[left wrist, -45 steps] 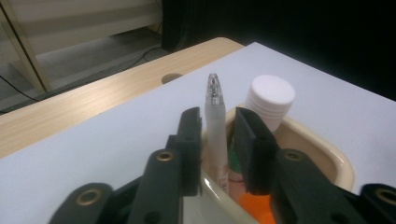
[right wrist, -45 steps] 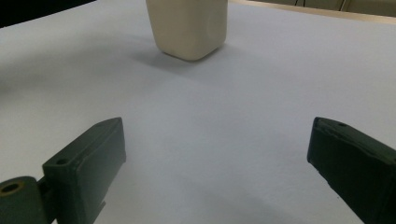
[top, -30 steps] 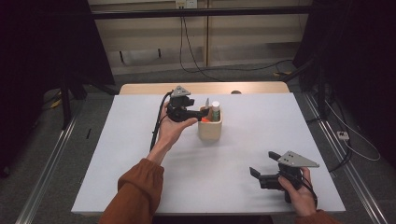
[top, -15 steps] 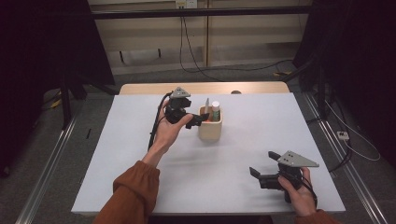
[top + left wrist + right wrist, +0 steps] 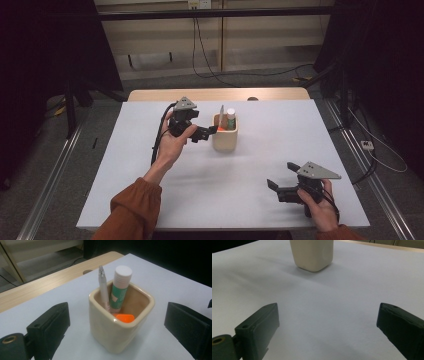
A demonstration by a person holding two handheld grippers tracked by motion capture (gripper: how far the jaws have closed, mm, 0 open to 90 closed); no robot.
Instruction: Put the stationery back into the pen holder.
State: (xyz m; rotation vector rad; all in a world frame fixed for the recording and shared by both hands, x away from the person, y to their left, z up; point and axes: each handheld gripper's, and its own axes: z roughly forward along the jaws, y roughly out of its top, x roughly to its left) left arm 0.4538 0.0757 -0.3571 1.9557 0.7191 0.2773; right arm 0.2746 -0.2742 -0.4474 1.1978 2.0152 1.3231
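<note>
Two hand-held grippers worked over a white surface (image 5: pixel 150 165) in the high view: the left hand-held gripper (image 5: pixel 209 134) sat just beside a cream, square-sided ceramic holder (image 5: pixel 225 140) near the middle of the surface, its jaws having just been opening with nothing pinched between them, while the right hand-held gripper (image 5: pixel 280 181) rested low at the near right corner, well apart from the holder, apparently waiting its turn.

From the left gripper view, the holder (image 5: pixel 110 332) stood upright between the spread jaws but clear of both pads. It held three items: one white pen (image 5: pixel 103 287) and one green-and-white glue stick (image 5: pixel 120 287), both leaning against its walls because they stand taller than the rim, and one orange piece (image 5: pixel 123 318) lying lower inside.

From the right gripper view, that gripper's jaws stood wide and empty above the bare surface (image 5: pixel 324 315), the holder (image 5: pixel 312 255) farther off.
</note>
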